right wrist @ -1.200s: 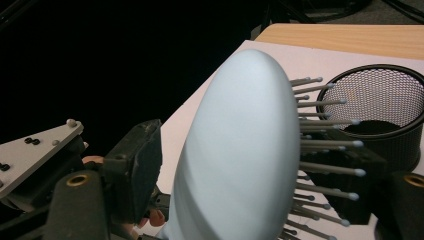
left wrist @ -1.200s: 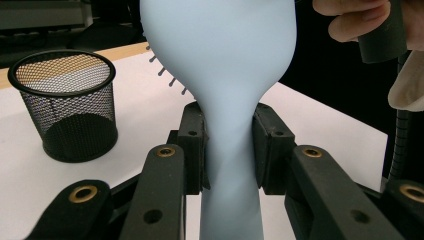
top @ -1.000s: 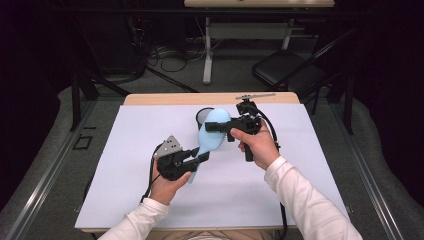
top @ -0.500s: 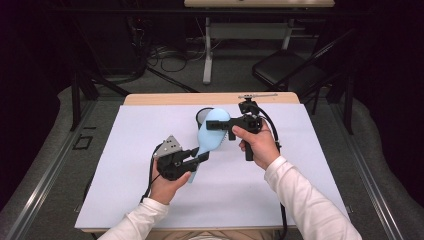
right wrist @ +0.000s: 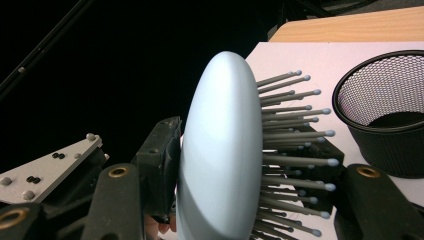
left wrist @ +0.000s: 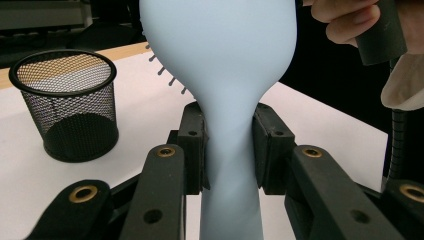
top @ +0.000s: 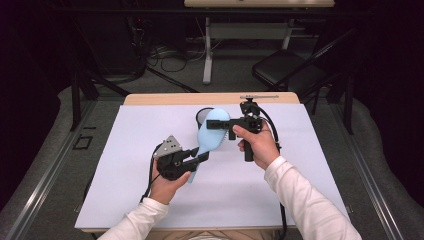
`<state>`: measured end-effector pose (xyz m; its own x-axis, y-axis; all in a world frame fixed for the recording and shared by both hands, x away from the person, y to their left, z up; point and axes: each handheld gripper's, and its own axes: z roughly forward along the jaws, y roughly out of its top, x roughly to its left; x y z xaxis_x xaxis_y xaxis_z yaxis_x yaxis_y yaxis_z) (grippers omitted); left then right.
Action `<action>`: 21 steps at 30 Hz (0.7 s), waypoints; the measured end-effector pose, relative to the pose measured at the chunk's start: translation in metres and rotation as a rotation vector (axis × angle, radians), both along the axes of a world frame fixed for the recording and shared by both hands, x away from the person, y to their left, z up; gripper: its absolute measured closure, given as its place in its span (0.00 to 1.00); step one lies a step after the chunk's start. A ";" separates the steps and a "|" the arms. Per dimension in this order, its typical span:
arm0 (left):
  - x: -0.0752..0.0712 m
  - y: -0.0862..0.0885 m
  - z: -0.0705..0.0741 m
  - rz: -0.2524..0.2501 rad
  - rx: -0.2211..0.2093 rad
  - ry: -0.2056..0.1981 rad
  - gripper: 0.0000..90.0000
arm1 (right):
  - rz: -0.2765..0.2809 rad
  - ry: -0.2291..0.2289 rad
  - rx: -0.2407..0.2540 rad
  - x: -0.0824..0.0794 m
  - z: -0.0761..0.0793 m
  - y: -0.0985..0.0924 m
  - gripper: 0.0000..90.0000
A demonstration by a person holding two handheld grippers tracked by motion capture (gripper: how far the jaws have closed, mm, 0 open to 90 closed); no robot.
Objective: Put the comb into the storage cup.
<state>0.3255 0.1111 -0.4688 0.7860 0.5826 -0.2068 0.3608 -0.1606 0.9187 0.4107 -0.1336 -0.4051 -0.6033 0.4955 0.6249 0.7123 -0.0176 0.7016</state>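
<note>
A light blue hairbrush hangs above the white table, with bristles on one side of its head. My left gripper is shut on the brush's narrow neck, a pad pressing each side. My right gripper reaches in from the right. Its jaws have just been closing on the brush head. One pad sits against the smooth back and the other stands in among the bristles. The left gripper's view looks up the handle. In the right gripper's view the head is seen edge-on.
A black mesh cup stands upright on the white sheet just behind the brush, and appears in both gripper views. The wooden table edge runs along the back. A chair and cables lie on the floor beyond.
The right gripper's jaws have drawn in around the brush head. Both hands and the brush stay where they were.
</note>
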 end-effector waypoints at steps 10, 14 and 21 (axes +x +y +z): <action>0.000 0.000 -0.001 0.001 0.002 0.000 0.78 | 0.007 -0.012 -0.007 0.000 0.000 0.000 0.48; 0.000 0.000 -0.001 -0.005 0.000 0.000 0.78 | 0.005 -0.009 -0.013 0.000 0.000 0.000 0.48; 0.000 0.000 -0.001 -0.009 -0.002 0.000 0.78 | 0.001 -0.001 -0.006 -0.001 0.001 0.000 0.49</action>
